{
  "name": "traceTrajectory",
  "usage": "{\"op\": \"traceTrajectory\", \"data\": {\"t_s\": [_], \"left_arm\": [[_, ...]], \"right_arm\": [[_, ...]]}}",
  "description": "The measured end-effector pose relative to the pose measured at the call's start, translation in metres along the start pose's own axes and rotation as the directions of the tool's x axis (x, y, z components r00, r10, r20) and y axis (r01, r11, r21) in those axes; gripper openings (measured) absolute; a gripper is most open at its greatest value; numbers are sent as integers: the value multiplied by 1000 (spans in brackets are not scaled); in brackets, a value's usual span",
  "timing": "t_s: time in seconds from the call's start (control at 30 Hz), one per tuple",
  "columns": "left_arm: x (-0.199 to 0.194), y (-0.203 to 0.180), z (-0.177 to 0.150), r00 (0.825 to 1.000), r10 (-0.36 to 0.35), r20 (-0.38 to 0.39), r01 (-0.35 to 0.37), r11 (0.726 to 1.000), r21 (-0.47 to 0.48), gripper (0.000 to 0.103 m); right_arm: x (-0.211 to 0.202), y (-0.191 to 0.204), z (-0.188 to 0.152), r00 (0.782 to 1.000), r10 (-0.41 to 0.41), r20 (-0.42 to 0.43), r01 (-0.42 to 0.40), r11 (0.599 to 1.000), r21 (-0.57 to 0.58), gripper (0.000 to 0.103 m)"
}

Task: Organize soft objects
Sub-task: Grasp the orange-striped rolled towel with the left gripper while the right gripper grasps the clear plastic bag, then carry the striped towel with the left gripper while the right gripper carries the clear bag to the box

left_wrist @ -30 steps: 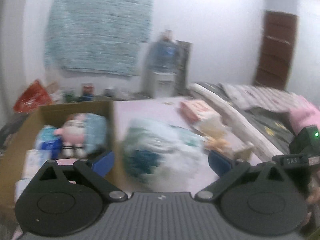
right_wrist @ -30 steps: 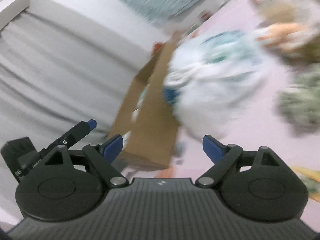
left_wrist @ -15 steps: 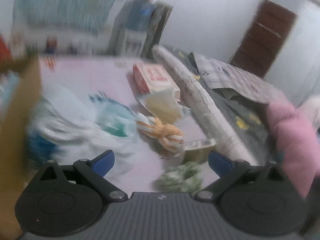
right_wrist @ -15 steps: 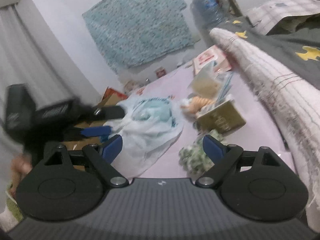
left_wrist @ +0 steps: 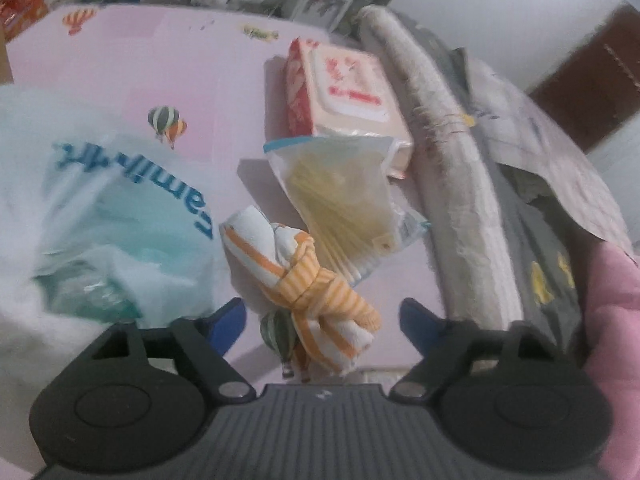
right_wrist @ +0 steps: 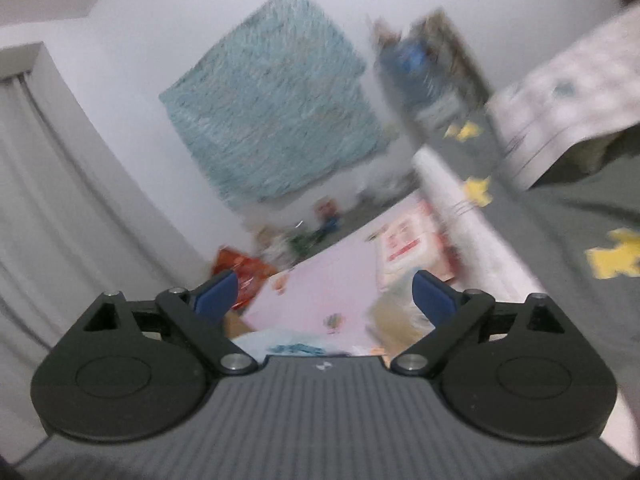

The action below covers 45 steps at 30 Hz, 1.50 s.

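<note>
Narrowing but still apart, left gripper [left_wrist: 322,314] hung over orange-and-white striped knotted cloth bundle [left_wrist: 308,276] on pink mat [left_wrist: 192,80], pads not touching it. Right gripper [right_wrist: 326,294] widened, empty.

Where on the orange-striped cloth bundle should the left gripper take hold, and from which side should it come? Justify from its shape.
Probably at the knotted waist of the orange-striped cloth bundle, its narrowest part, coming from above. The left gripper, whose jaws have just been closing, is open and straddles the bundle's lower end, with nothing pressed yet.
</note>
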State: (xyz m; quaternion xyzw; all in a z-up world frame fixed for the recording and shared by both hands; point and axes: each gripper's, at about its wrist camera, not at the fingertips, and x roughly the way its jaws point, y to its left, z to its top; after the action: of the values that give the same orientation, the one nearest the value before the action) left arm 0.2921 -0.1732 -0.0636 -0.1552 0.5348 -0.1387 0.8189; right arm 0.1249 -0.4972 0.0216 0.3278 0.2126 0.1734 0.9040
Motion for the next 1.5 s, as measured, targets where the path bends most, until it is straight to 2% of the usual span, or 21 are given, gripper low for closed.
{"op": "traceTrajectory", "data": {"t_s": [0.03, 0.1, 0.17, 0.23, 0.3, 0.33, 0.4, 0.57, 0.63, 0.7, 0.73, 0.8, 0.9, 1.0, 1.17, 1.33, 1.5], "left_arm": [[6, 0, 1, 1000, 5, -9, -5, 1000, -13, 78], [17, 0, 5, 1000, 18, -23, -18, 1000, -25, 73], [25, 0, 5, 999, 32, -29, -32, 999, -26, 72], [30, 2, 6, 999, 39, -32, -40, 999, -30, 71], [33, 4, 6, 998, 46, -33, -47, 998, -32, 66], [34, 5, 6, 998, 48, -36, -49, 998, -31, 64], [35, 6, 6, 998, 55, -40, -56, 998, -26, 54], [34, 9, 6, 998, 60, -37, -60, 998, -22, 51], [33, 9, 5, 998, 59, -33, -59, 998, -18, 50], [31, 10, 4, 998, 58, -28, -59, 998, -13, 48], [30, 11, 3, 998, 56, -29, -57, 998, -14, 48], [28, 12, 3, 998, 51, -29, -52, 999, -11, 46], [22, 13, 1, 999, 38, -15, -38, 999, -20, 45], [15, 14, -3, 1000, 2, -9, -2, 1000, -8, 45], [-8, 10, -15, 998, -64, 15, 63, 998, 26, 45], [-56, 2, -31, 980, -180, 80, 172, 981, 90, 45], [-120, 3, -47, 952, -255, 171, 226, 959, 171, 45]], "right_arm": [[16, -5, 9, 999, 15, -50, -14, 1000, 16, 95], [62, -21, 21, 983, 30, -183, -21, 998, 55, 95], [102, -32, 26, 957, -24, -288, 39, 998, 46, 95], [142, -38, 24, 927, -115, -356, 115, 993, -22, 95], [175, -43, 20, 899, -177, -402, 160, 984, -75, 95], [186, -47, 16, 887, -188, -423, 171, 982, -77, 95], [209, -50, 10, 863, -202, -464, 184, 979, -83, 95], [254, -48, -10, 795, -313, -520, 233, 949, -214, 94], [266, -53, -17, 769, -340, -542, 251, 939, -233, 86], [270, -58, -21, 758, -358, -545, 264, 933, -246, 57], [267, -60, -22, 766, -345, -542, 260, 938, -230, 56], [258, -63, -22, 786, -335, -520, 262, 942, -210, 48], [236, -68, -19, 833, -297, -466, 256, 955, -152, 40], [208, -65, -12, 883, -256, -392, 231, 967, -111, 39], [148, -48, 1, 946, -187, -264, 176, 982, -65, 39], [91, -23, 11, 980, -89, -176, 81, 995, -49, 39], [50, 10, 13, 989, 36, -143, -39, 999, -18, 39]]}}
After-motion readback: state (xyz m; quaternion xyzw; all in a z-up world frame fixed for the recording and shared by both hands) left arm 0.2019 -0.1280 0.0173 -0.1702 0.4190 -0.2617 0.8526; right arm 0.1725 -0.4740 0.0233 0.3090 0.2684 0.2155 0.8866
